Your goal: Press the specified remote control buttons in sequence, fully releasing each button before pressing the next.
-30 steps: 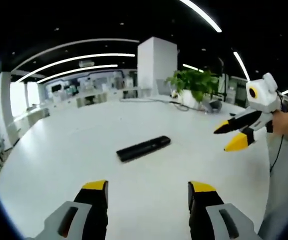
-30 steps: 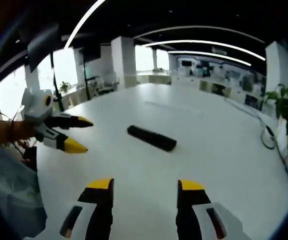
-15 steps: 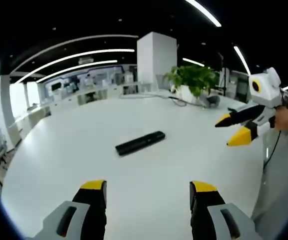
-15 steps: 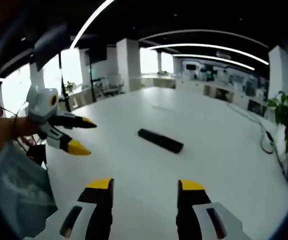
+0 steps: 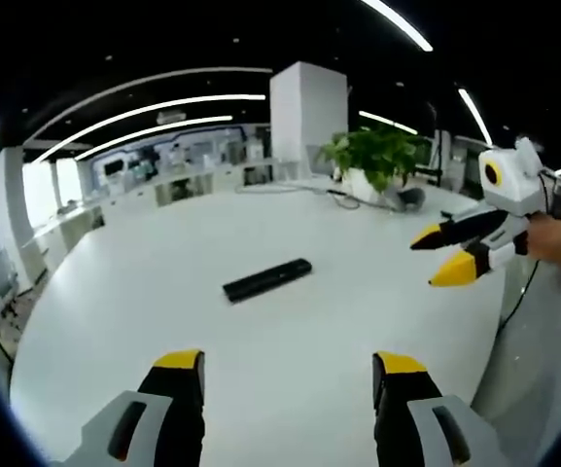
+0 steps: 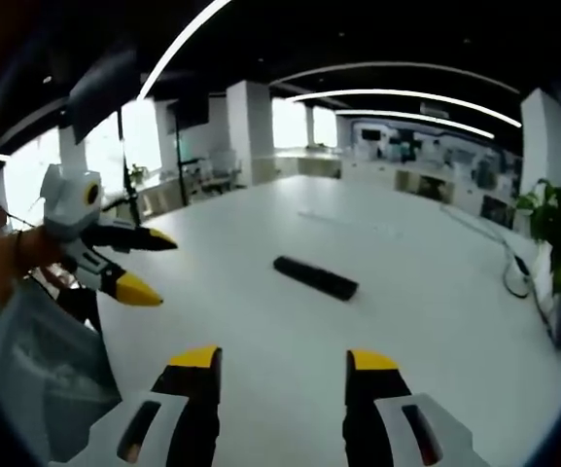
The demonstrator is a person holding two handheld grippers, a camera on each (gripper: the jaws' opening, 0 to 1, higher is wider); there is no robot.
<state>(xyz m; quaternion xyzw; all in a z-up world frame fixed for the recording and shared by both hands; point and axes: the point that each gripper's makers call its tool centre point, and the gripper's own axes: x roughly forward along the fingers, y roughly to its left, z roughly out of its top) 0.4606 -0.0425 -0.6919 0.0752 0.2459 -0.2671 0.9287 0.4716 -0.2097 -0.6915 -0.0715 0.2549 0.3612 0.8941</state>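
Note:
A long black remote control (image 5: 266, 279) lies flat on the big white table (image 5: 115, 302), out ahead of both grippers; the right gripper view has the remote (image 6: 315, 277) too. My left gripper (image 5: 289, 365) hovers above the table's near part, open, nothing between its yellow-tipped jaws. My right gripper (image 6: 283, 360) is open as well and holds nothing. In the left gripper view the right gripper (image 5: 438, 255) hangs at the right, off the remote. At the left of the right gripper view the left gripper (image 6: 144, 263) floats, held by a hand.
A potted green plant (image 5: 375, 161) and a cable (image 5: 338, 197) sit at the table's far edge. A white pillar (image 5: 307, 115) and office desks stand behind. The table's edge (image 6: 90, 321) runs close on the left, with a person's clothing below it.
Both views have drawn back slightly, so the remote looks a little smaller and farther. The remote itself has not moved. Both grippers stay open.

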